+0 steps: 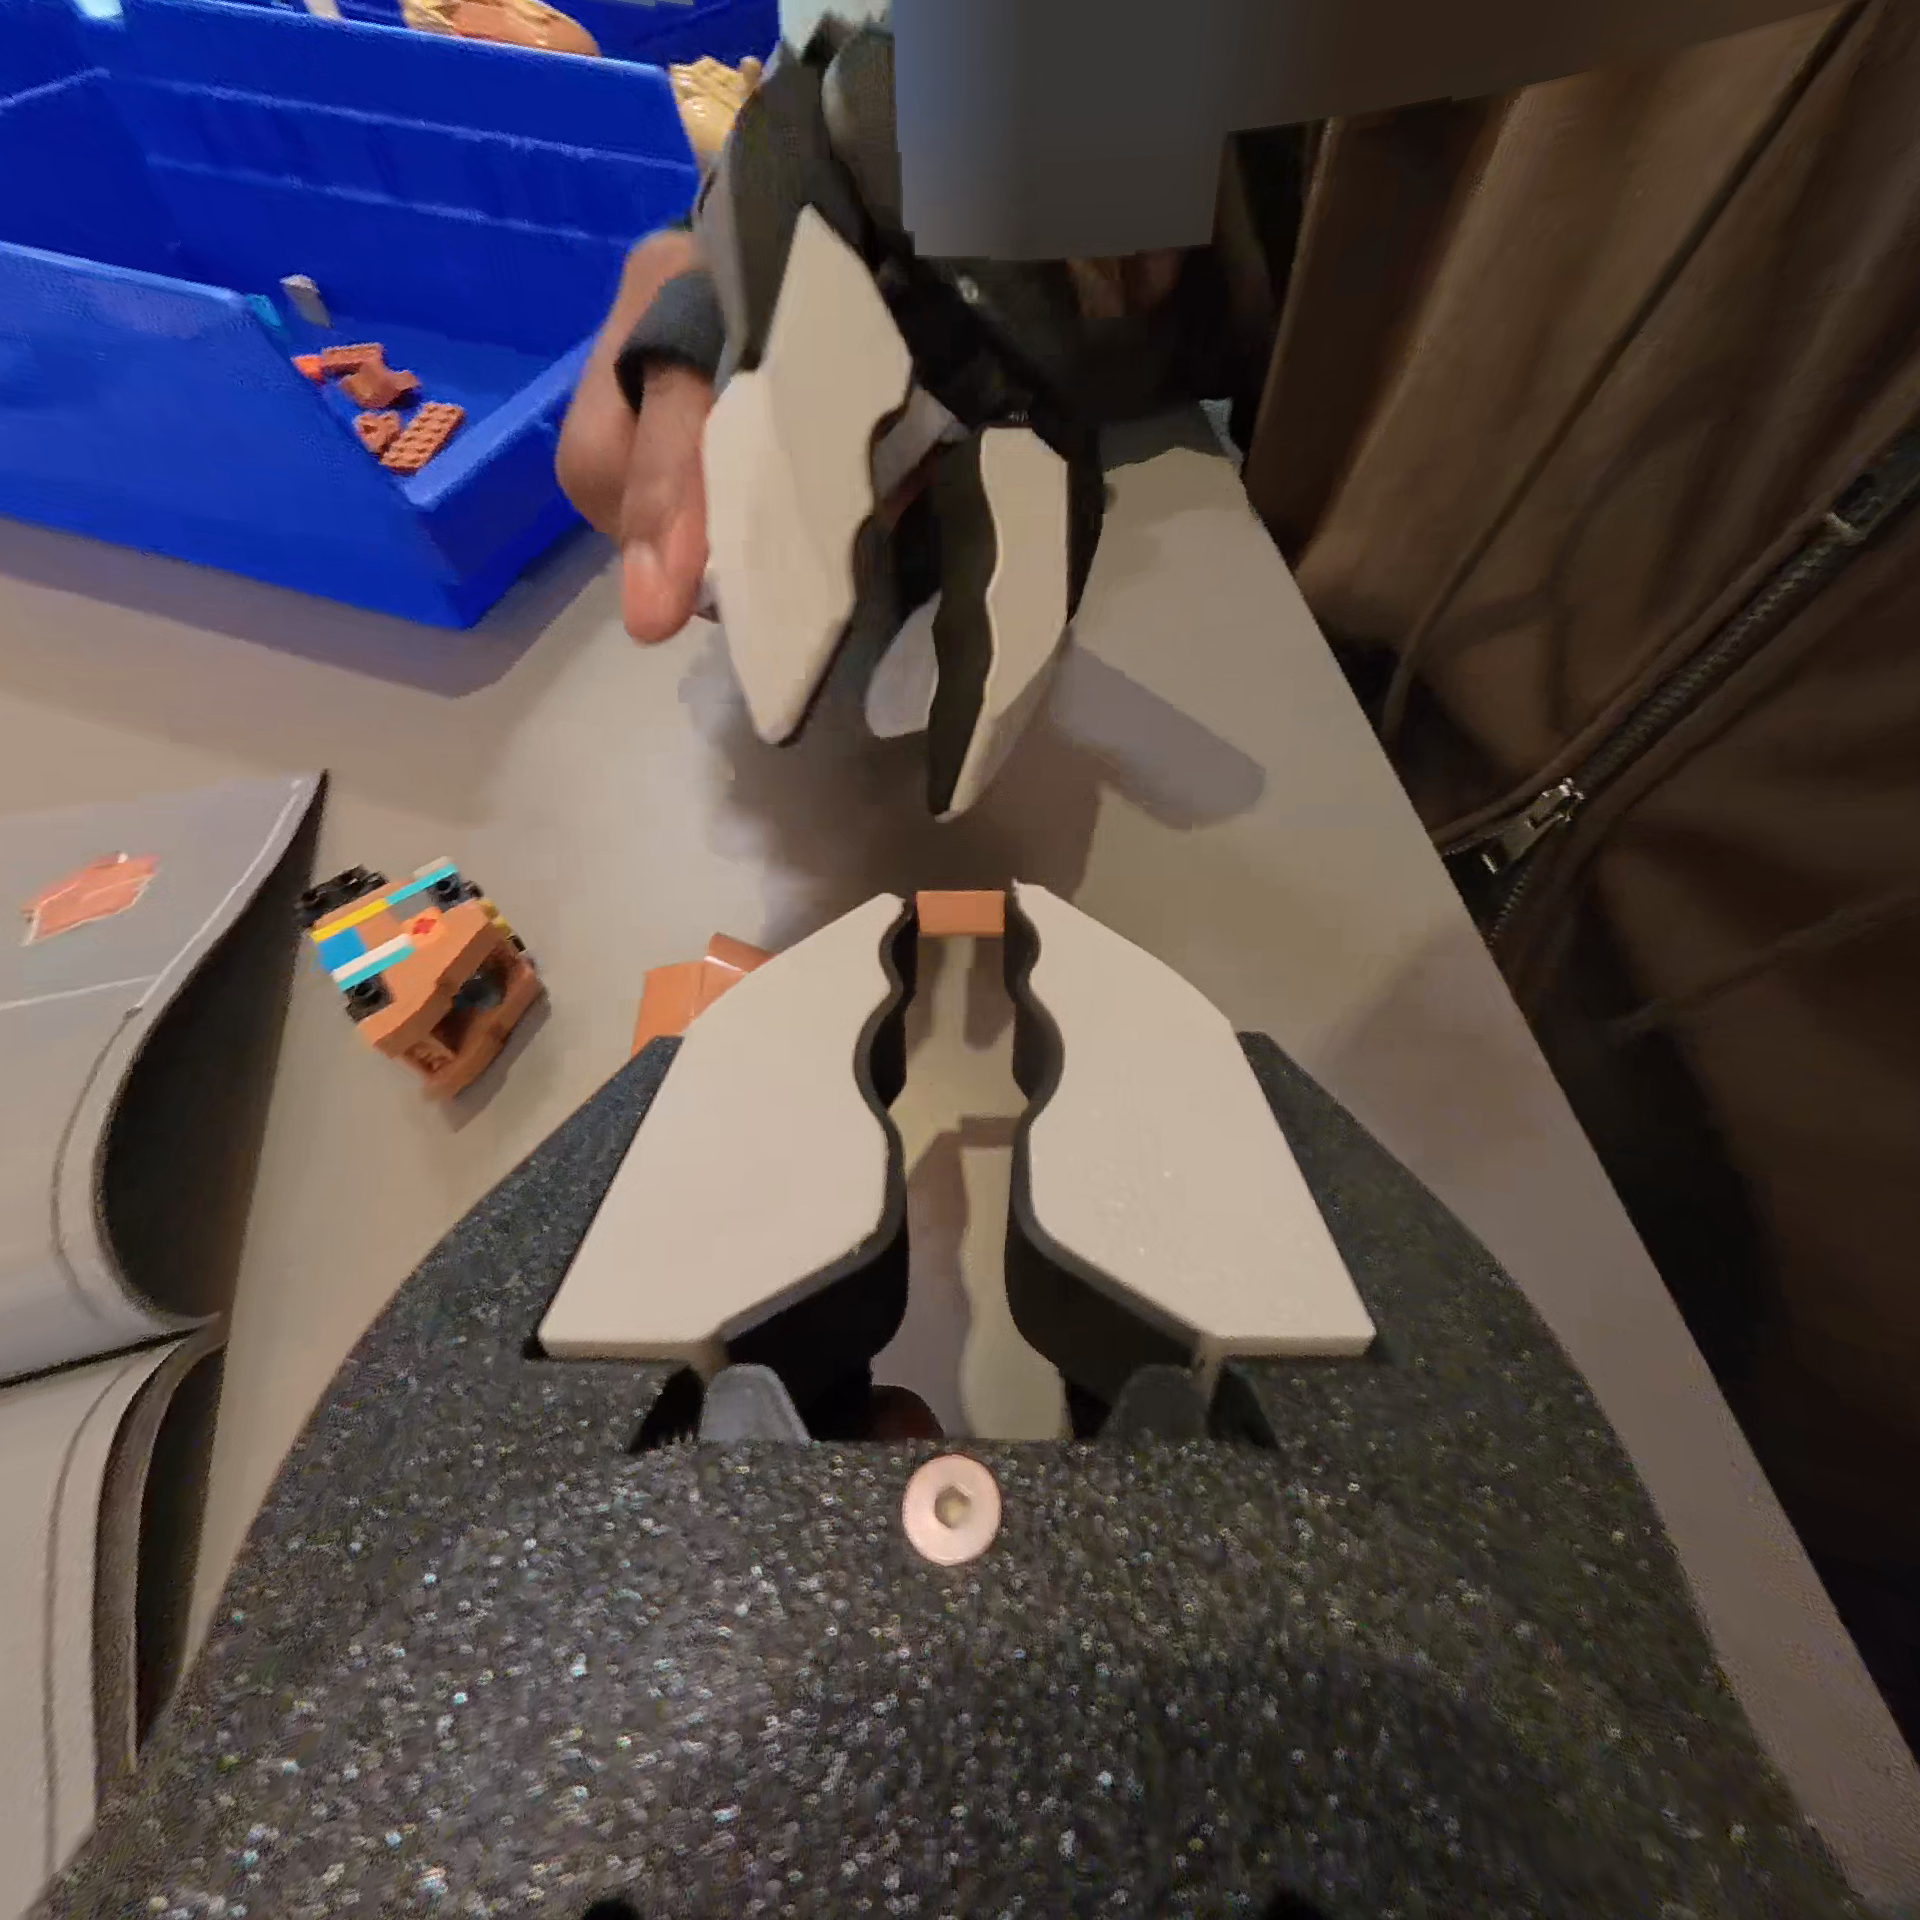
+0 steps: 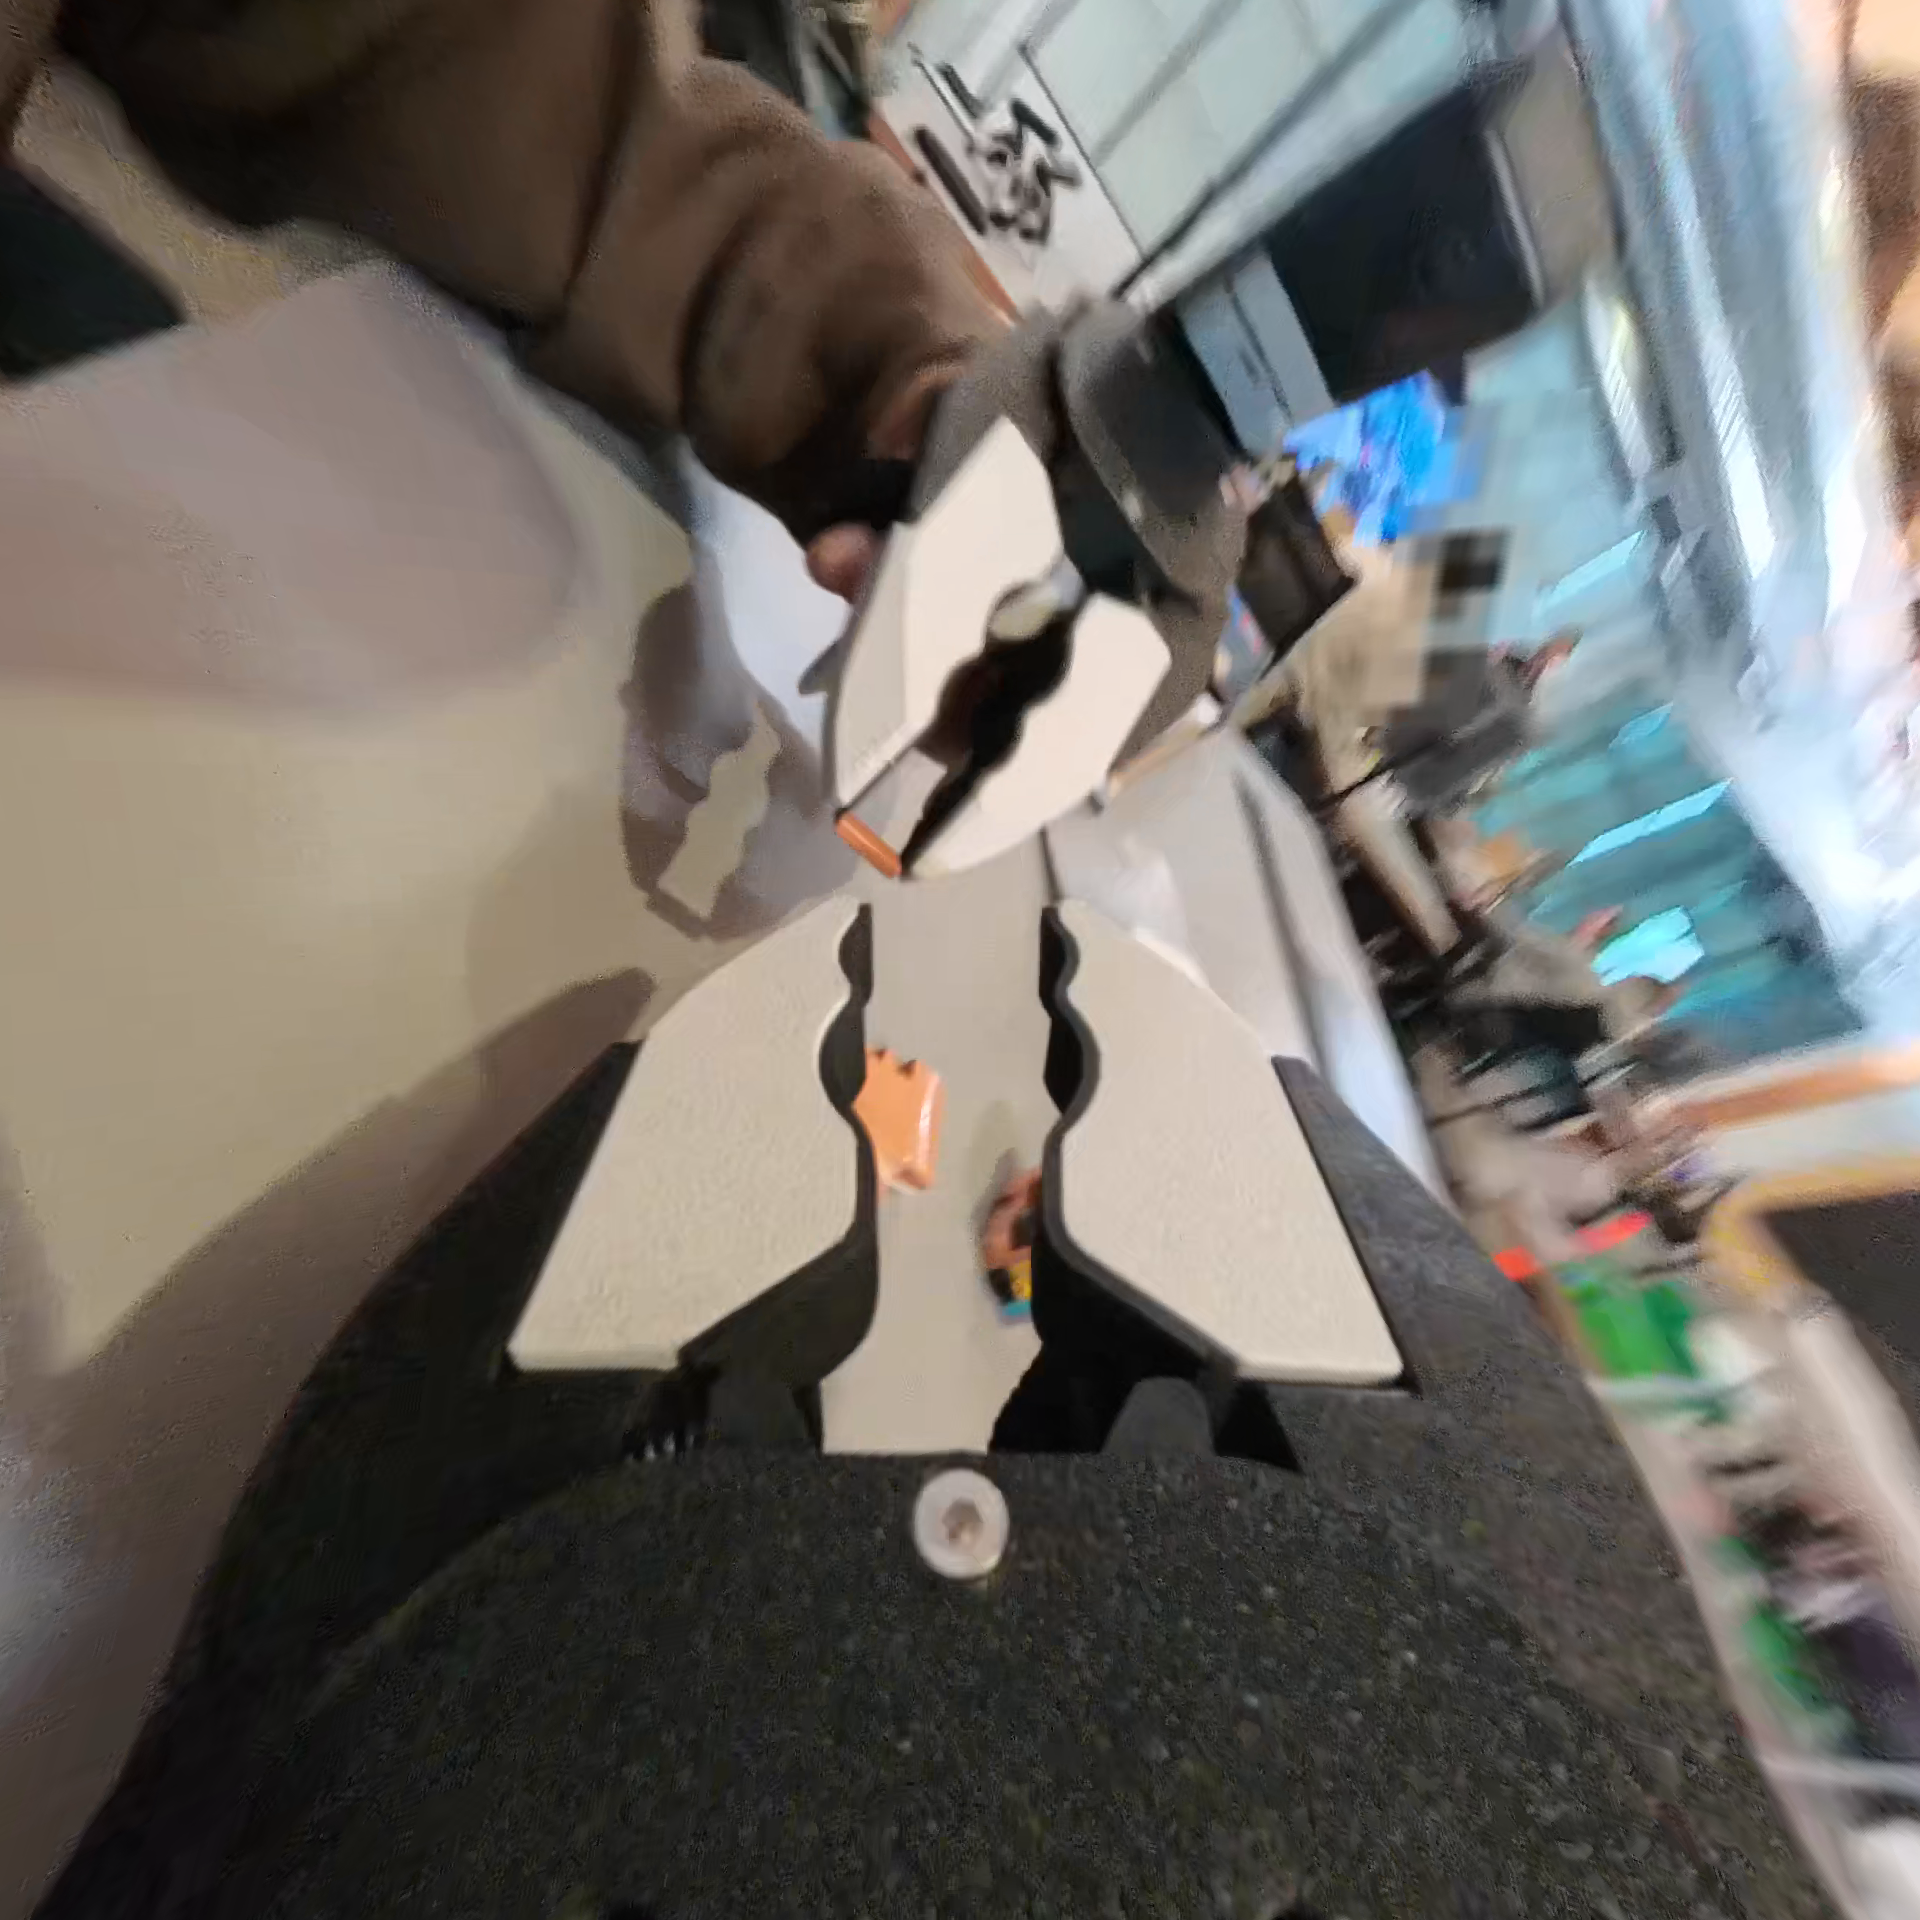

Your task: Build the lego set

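Left wrist view: the left gripper (image 1: 961,914) pinches a small orange tile (image 1: 961,912) between its nearly closed fingertips, held above the grey table (image 1: 1195,935). At 12 o'clock the right gripper (image 1: 862,758) points down, fingers (image 1: 800,499) parted and empty. At 9 o'clock a part-built orange model (image 1: 431,971) lies on the table; a blue bin (image 1: 208,457) at 10 o'clock holds loose orange bricks (image 1: 390,405).

Right wrist view: the right gripper (image 2: 956,920) stands open, gripping nothing. At 12 o'clock the left gripper (image 2: 883,847) holds the tile (image 2: 868,840) at its tips. An orange brick (image 2: 902,1127) shows between the right fingers, below.

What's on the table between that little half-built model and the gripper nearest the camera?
Loose brown pieces lie between the part-built model and the left gripper, per its own view.
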Demonstrator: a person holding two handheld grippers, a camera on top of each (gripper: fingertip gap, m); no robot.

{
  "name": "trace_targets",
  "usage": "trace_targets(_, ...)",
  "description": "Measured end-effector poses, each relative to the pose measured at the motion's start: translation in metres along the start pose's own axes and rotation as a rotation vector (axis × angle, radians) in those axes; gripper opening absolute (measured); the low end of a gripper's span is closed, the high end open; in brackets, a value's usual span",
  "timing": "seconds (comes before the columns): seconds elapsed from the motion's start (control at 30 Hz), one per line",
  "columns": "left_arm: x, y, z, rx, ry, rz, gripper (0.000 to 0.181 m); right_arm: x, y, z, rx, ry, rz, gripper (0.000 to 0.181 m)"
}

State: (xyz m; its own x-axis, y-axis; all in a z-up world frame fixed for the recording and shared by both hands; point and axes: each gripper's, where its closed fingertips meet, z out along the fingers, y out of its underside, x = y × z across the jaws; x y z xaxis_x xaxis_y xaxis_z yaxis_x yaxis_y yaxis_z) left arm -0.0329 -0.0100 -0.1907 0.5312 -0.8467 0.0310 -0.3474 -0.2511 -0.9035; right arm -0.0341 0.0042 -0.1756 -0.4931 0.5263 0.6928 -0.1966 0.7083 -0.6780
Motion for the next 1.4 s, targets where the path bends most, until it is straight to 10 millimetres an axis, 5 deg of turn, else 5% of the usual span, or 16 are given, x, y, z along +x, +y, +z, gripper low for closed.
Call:
trace_targets(0.17,-0.019,0.015,0.000,-0.072,-0.094,-0.014,0.016,-0.005,0.056,0.012,-0.277,-0.071,0.449,0.055)
trace_targets(0.43,-0.031,0.025,0.004,-0.110,-0.148,-0.054,0.016,-0.025,0.080,0.026,-0.438,-0.260,0.569,0.059)
trace_targets(0.87,-0.035,0.042,0.010,-0.233,-0.187,-0.022,0.016,-0.024,0.086,0.031,-0.463,-0.300,0.621,0.051)
trace_targets(1.4,-0.034,0.041,0.010,-0.299,-0.219,0.049,0.016,-0.018,0.068,0.035,-0.343,-0.261,0.558,0.051)
